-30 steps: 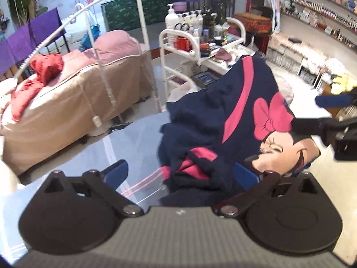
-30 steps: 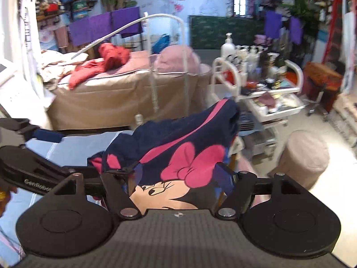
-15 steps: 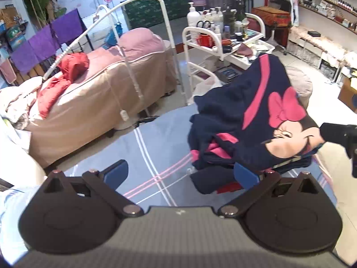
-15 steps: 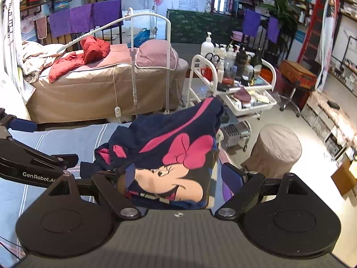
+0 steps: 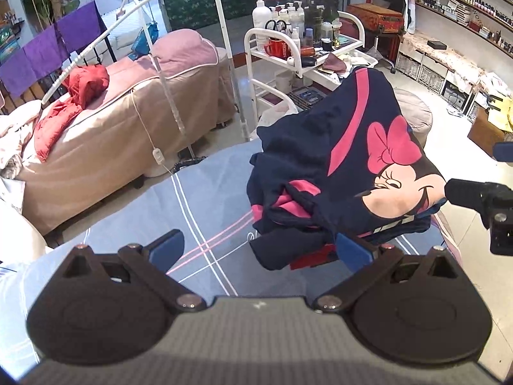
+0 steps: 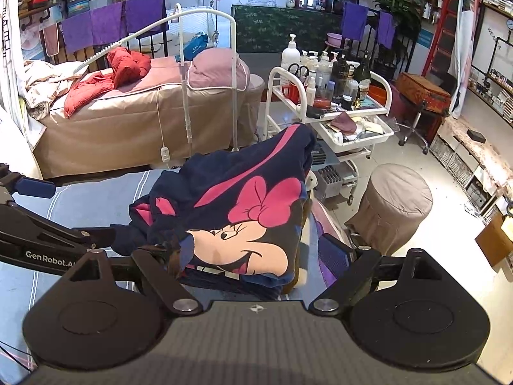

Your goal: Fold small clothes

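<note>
Sheet (image 5: pixel 198 199), blue with pale and pink stripes, spread as the work surface. Heaped at the sheet's far right corner, close to its edge: navy shirt (image 5: pixel 336 160) with a pink bow and cartoon face, bunched, partly raised off the sheet, not yet folded. Left gripper (image 5: pixel 259 243) low over the sheet's middle, jaws wide apart and empty, one pad at the shirt's near hem, touching or just beside. Right gripper (image 6: pixel 251 248) at the sheet's right edge, jaws also spread, straddling the printed face without clamping it.

Probably best to pinch two hem corners, lift, then lay flat toward the sheet's middle before folding, to avoid a slide off the edge.

Shown only from the left: pink cuff (image 5: pixel 288 205) tucked into the heap, and a right-gripper finger meeting the printed face. Only from the right: bow and face nearly head-on.
</note>
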`<state>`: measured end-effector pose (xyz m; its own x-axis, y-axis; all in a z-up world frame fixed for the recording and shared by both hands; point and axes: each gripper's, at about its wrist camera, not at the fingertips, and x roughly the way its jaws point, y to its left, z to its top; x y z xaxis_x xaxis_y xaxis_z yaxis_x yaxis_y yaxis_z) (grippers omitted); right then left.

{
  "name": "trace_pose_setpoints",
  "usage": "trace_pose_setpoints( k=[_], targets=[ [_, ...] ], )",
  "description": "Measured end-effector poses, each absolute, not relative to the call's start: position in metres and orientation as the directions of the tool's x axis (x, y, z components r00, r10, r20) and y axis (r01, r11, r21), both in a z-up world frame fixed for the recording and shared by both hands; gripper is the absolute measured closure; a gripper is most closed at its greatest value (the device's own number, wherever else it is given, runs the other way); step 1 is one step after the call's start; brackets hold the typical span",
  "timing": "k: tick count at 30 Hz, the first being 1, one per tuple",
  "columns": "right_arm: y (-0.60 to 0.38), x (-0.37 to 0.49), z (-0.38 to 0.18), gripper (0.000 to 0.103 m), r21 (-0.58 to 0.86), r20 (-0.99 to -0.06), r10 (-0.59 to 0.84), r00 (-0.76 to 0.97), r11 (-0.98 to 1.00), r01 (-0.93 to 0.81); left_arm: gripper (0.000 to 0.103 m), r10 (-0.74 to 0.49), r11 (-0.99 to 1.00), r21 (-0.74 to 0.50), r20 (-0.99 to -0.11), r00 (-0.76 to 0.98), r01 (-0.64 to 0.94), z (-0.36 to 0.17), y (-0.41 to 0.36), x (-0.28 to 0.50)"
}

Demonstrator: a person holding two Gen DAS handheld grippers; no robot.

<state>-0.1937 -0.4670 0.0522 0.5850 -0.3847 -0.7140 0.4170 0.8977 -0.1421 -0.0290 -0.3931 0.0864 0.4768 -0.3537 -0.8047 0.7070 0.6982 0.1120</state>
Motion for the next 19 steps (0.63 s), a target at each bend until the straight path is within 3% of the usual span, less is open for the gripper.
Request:
trace_pose_setpoints(
  k=[19],
  targets=[
    [-0.4712, -0.1886, 0.0440, 0.000, -0.128, -0.735, -0.375, 0.565, 0.895, 0.427, 0.000, -0.347, 0.700, 0.116, -0.807, 0.478, 0.705, 0.0787, -0.3964, -0.0251]
  ],
)
